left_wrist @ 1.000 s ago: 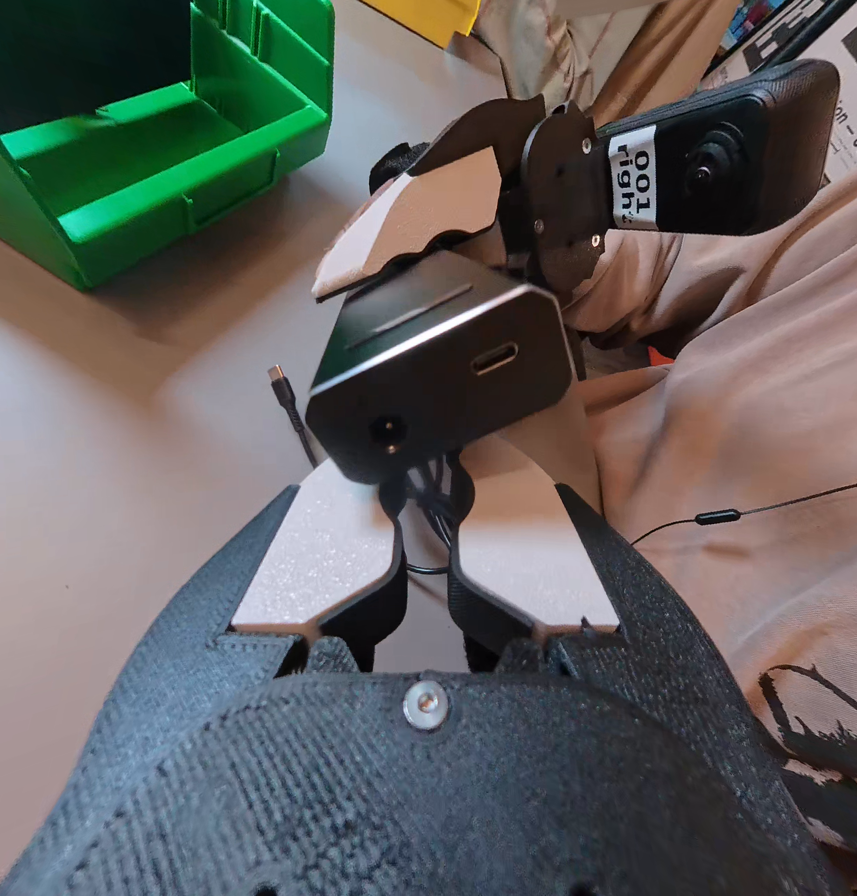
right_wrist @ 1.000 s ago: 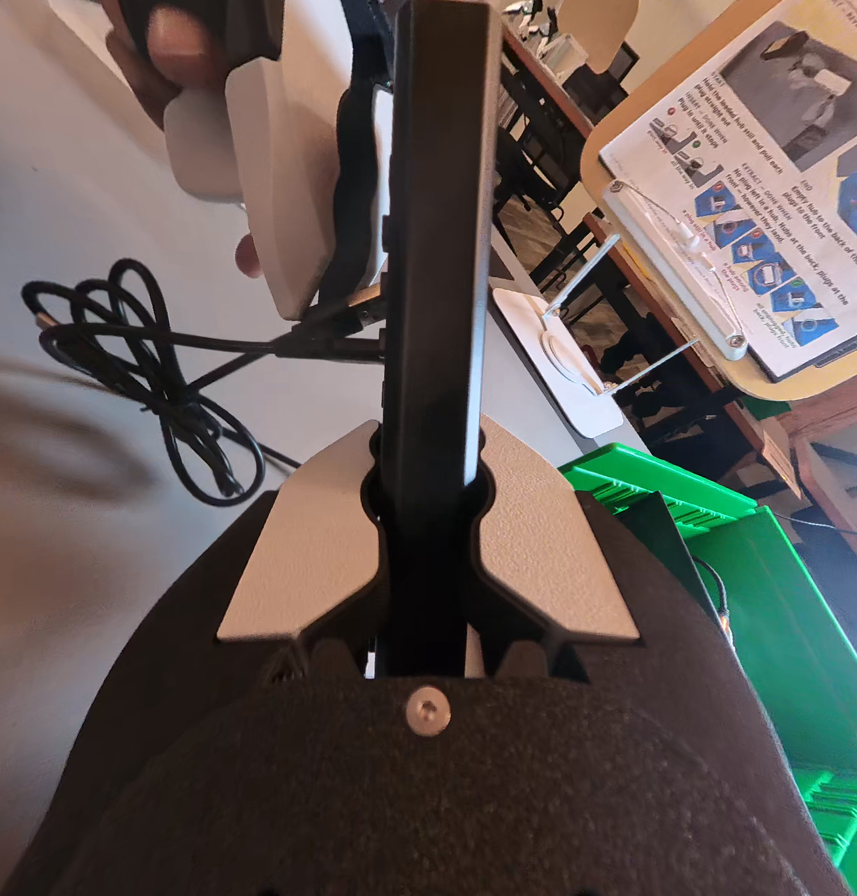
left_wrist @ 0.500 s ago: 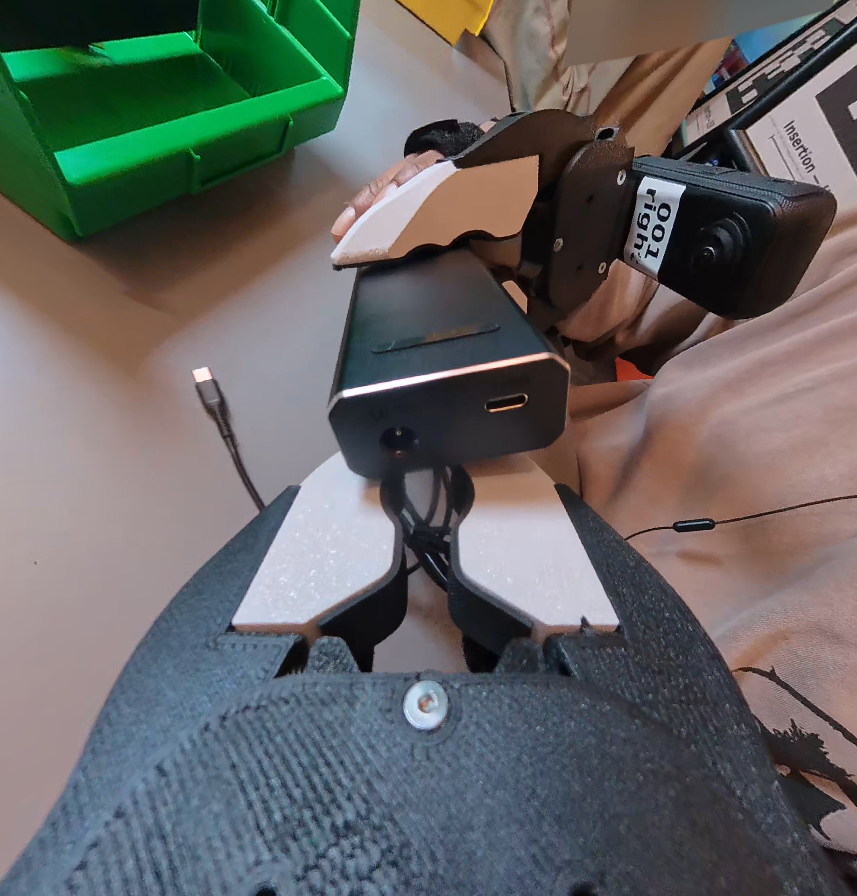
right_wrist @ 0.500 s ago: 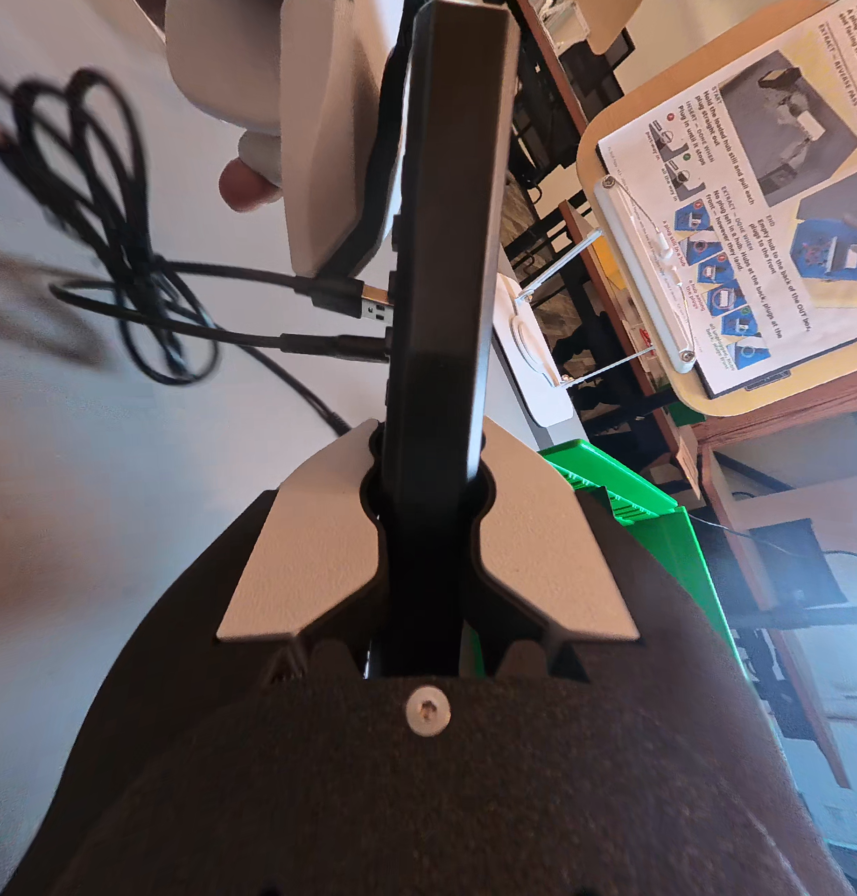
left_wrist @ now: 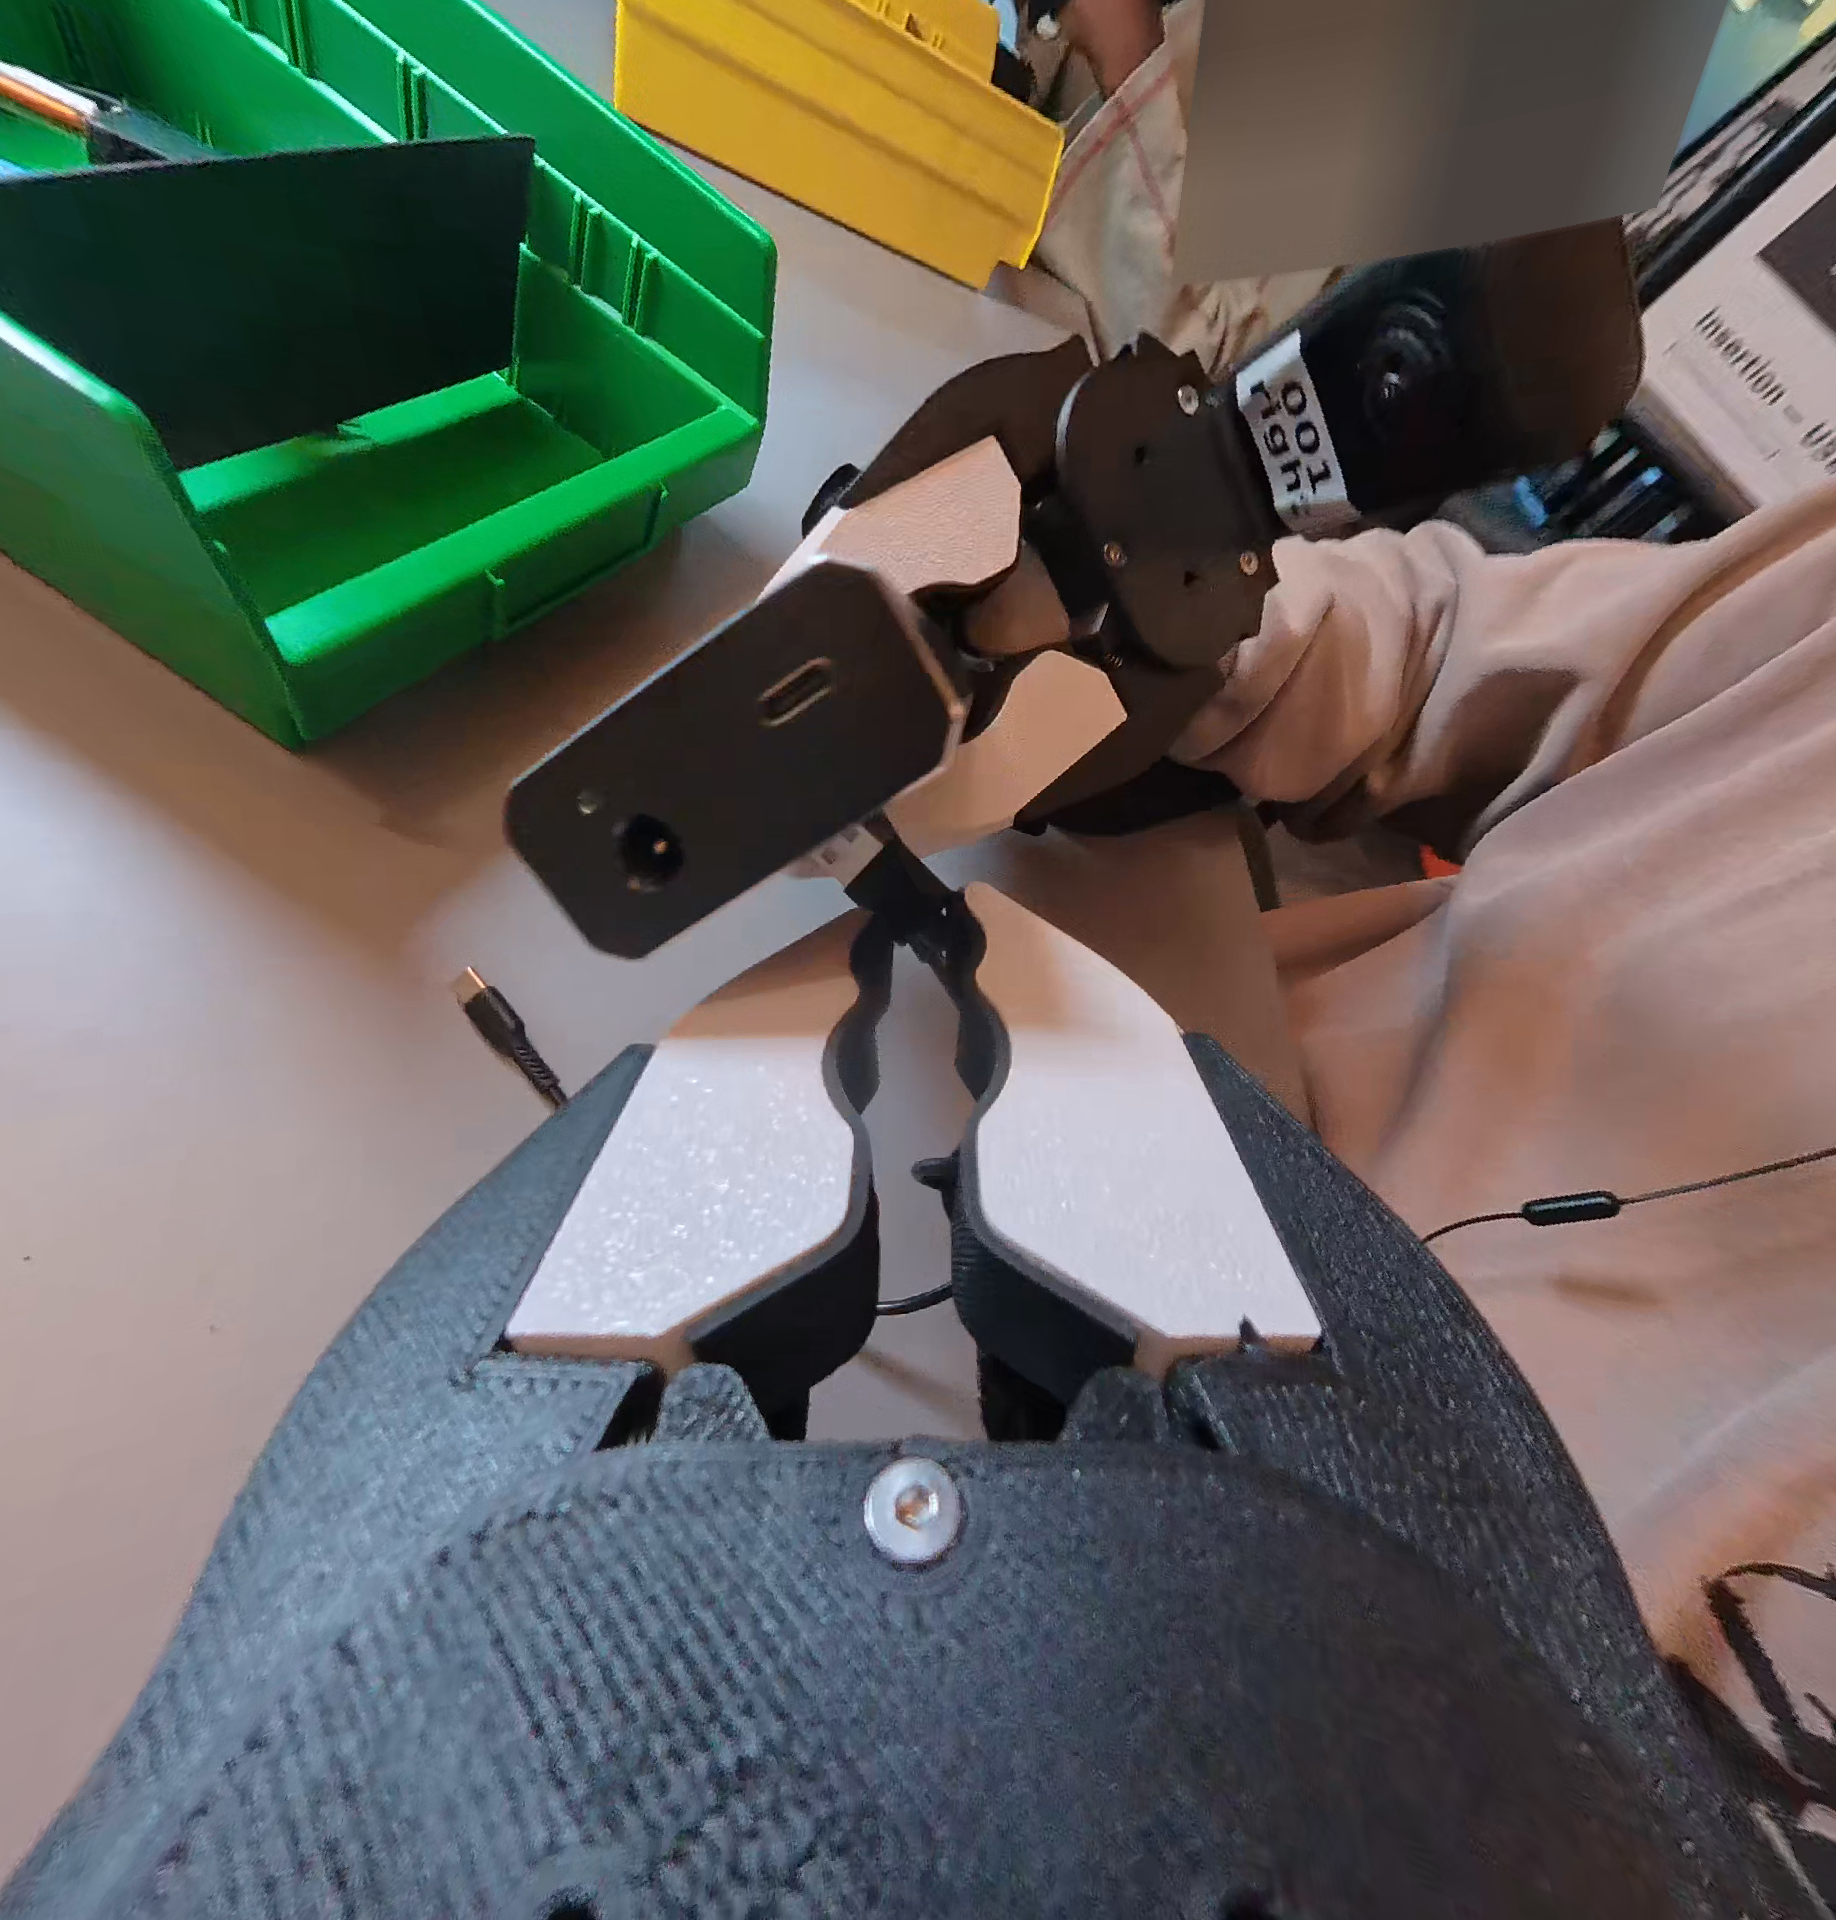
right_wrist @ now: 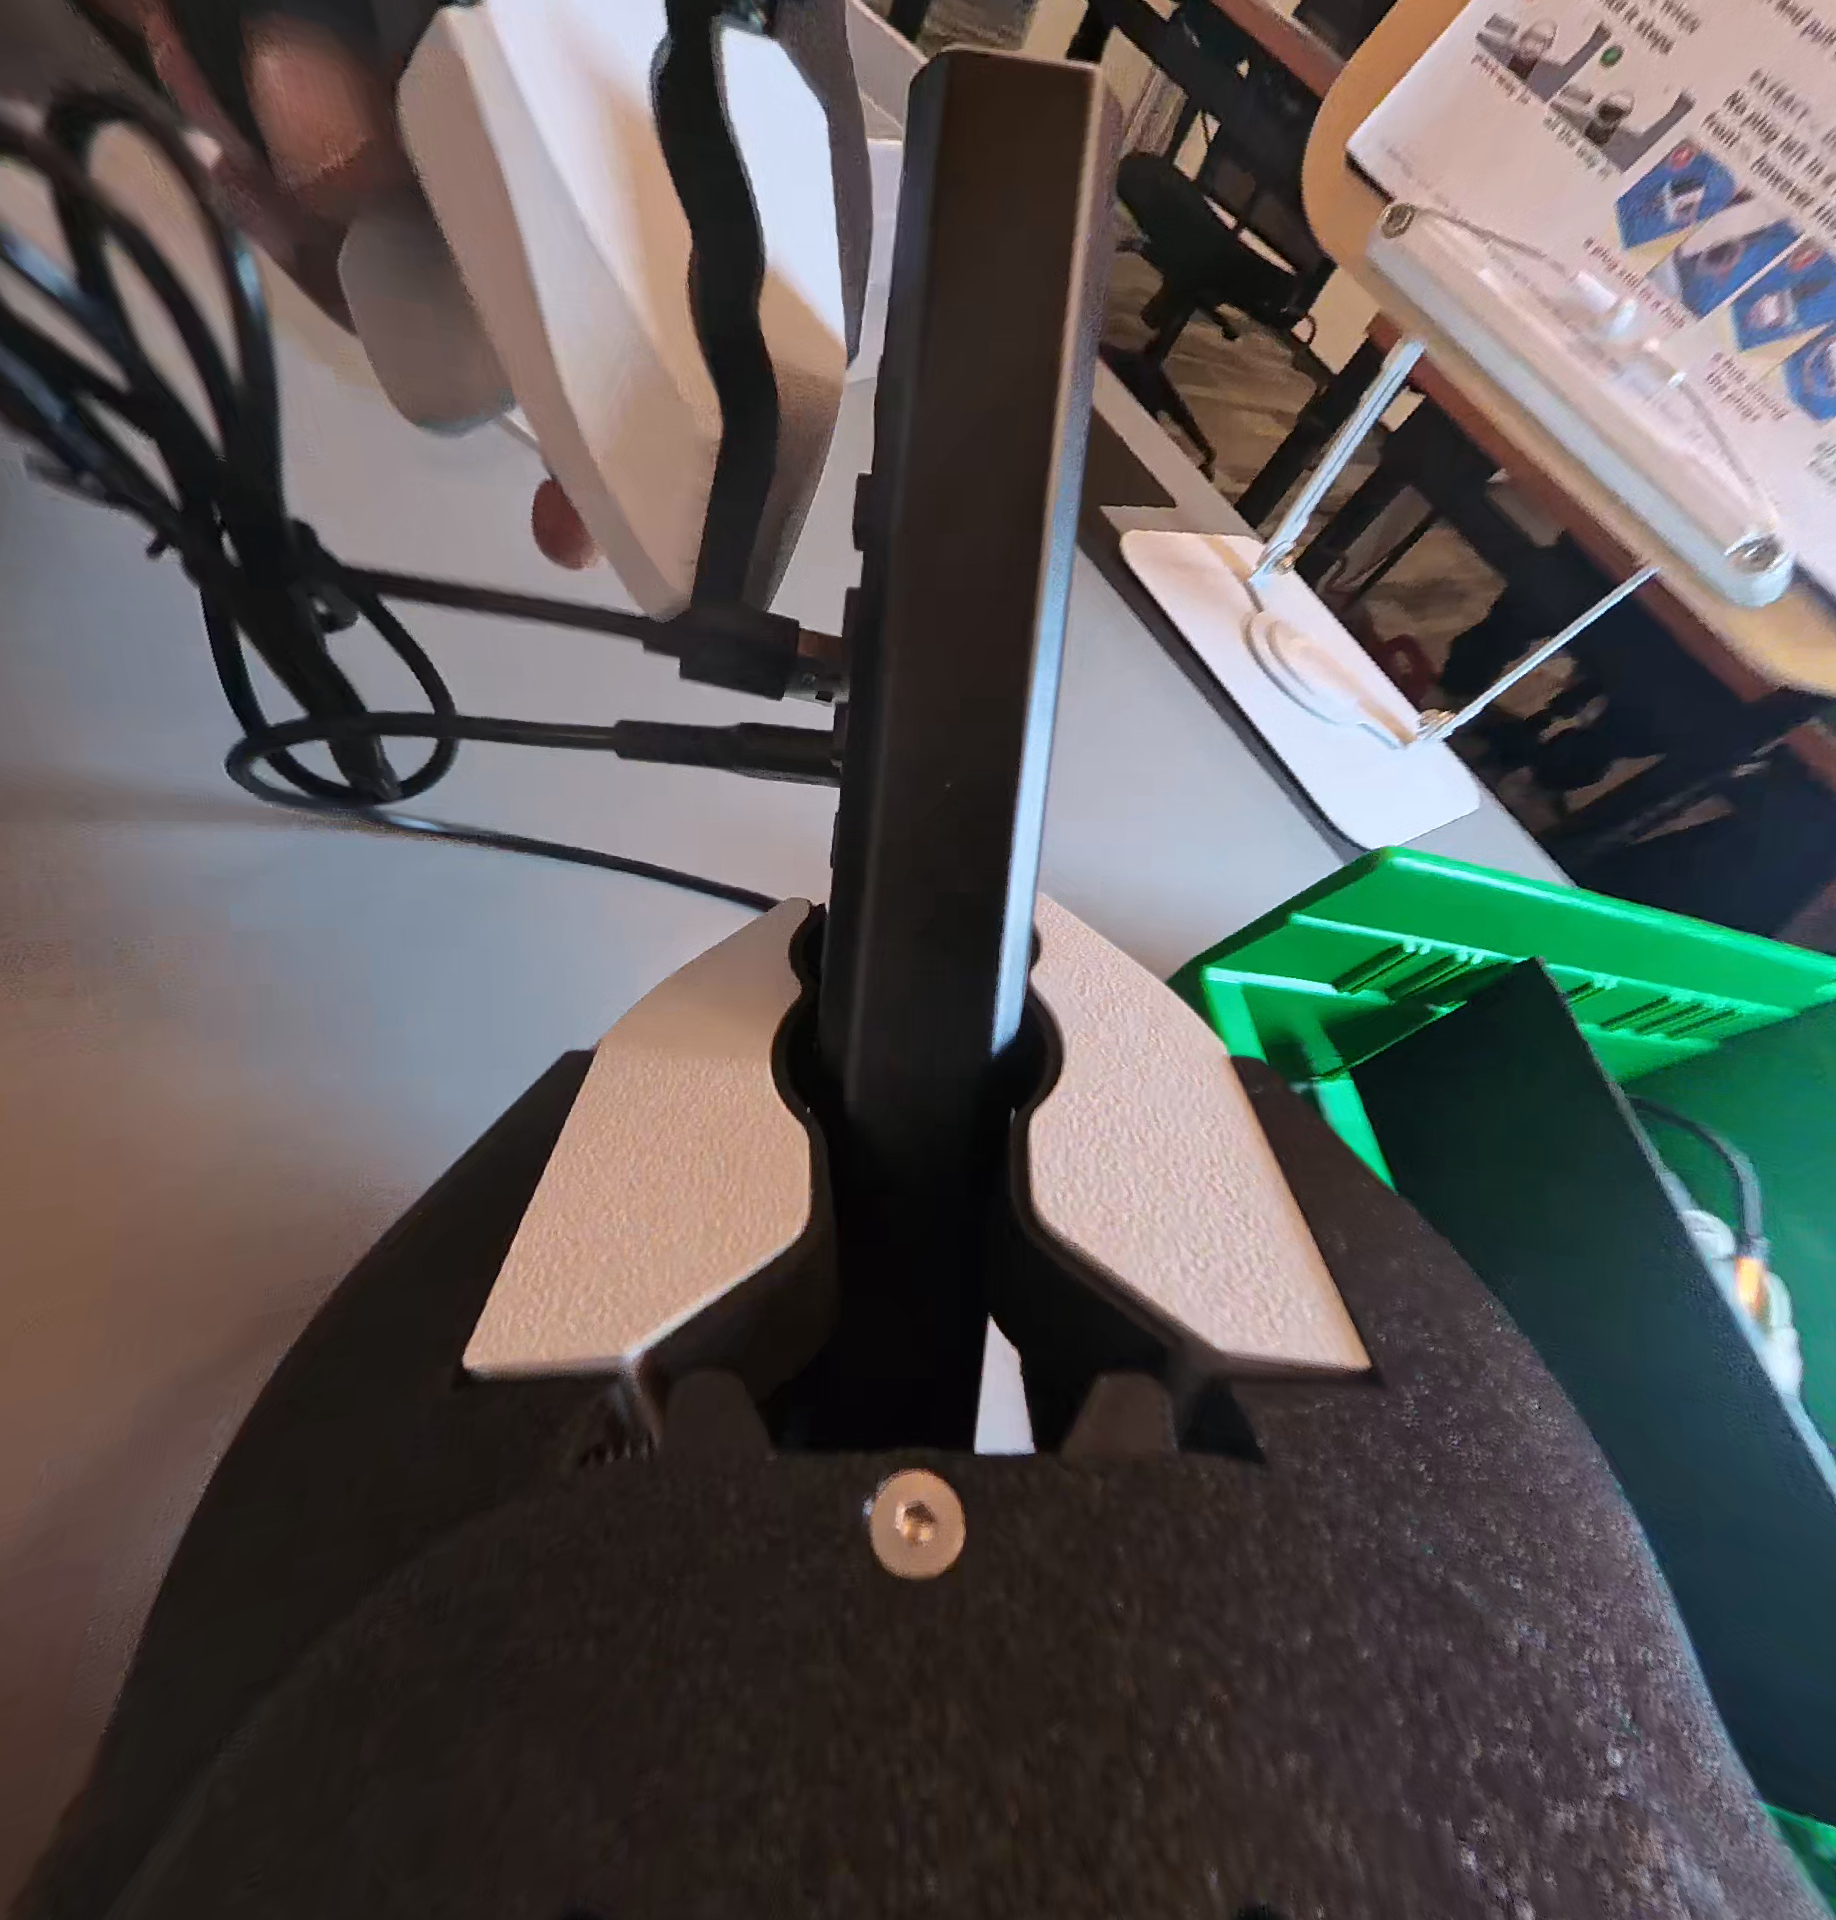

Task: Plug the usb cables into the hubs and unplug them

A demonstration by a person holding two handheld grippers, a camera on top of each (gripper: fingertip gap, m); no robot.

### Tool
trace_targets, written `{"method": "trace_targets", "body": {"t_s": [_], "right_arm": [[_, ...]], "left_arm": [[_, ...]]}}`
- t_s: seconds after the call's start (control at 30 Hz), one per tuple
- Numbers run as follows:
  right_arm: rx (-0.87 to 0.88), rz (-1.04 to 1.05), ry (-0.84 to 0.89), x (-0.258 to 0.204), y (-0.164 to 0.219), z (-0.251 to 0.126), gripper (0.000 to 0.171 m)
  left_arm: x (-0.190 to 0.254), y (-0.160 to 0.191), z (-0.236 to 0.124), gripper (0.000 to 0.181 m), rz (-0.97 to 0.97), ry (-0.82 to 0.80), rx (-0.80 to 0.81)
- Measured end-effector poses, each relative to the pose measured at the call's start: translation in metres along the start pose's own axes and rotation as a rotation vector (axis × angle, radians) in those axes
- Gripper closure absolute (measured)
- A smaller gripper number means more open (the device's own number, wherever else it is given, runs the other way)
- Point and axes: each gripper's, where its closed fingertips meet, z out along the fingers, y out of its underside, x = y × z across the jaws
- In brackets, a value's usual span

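Observation:
My right gripper (right_wrist: 919, 925) is shut on a dark grey USB hub (right_wrist: 971, 520) and holds it above the table. In the left wrist view the hub's end face (left_wrist: 737, 758) tilts down to the left, held by the right gripper (left_wrist: 961, 644). Two black USB plugs sit in the hub's side. My left gripper (left_wrist: 914, 935) is shut on the upper plug (right_wrist: 748, 655), which shows a little metal at the port. The lower plug (right_wrist: 727, 743) is fully in. Their black cables (right_wrist: 218, 520) hang in a tangled bundle. A loose USB-C end (left_wrist: 488, 1003) lies on the table.
A green bin (left_wrist: 374, 416) with a black divider stands at the left, and it shows at the right in the right wrist view (right_wrist: 1516, 935). A yellow bin (left_wrist: 841, 104) is behind. A stand with an instruction sheet (right_wrist: 1620, 260) has a white base (right_wrist: 1298, 675). The person's lap (left_wrist: 1568, 935) is on the right. Across from one pair of fingers to the other is roughly 6 cm.
The hub has rolled and tilted down to the left. The upper plug, seated one second ago, now shows metal at the port. The left gripper stays shut on it.

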Motion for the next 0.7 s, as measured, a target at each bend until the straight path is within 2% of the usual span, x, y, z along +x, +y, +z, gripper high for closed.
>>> {"method": "trace_targets", "body": {"t_s": [0.13,0.27,0.43,0.57,0.7], "right_arm": [[0.012,0.136,-0.094,-0.008,0.000,0.003,0.141],[0.031,0.200,-0.124,-0.010,-0.001,0.004,0.141],[0.034,0.239,-0.086,-0.002,-0.001,0.003,0.141],[0.038,0.253,-0.034,0.005,-0.001,0.002,0.141],[0.051,0.245,0.016,0.010,-0.005,-0.001,0.141]], "left_arm": [[0.005,-0.002,0.002,0.181,0.159,-0.107,-0.067],[0.003,0.001,0.001,0.181,0.247,-0.216,-0.128],[-0.004,-0.007,0.001,0.178,0.173,-0.206,-0.033],[-0.012,-0.012,0.002,0.165,0.094,-0.220,0.044],[-0.014,-0.009,0.012,0.148,-0.035,-0.142,0.083]]}}
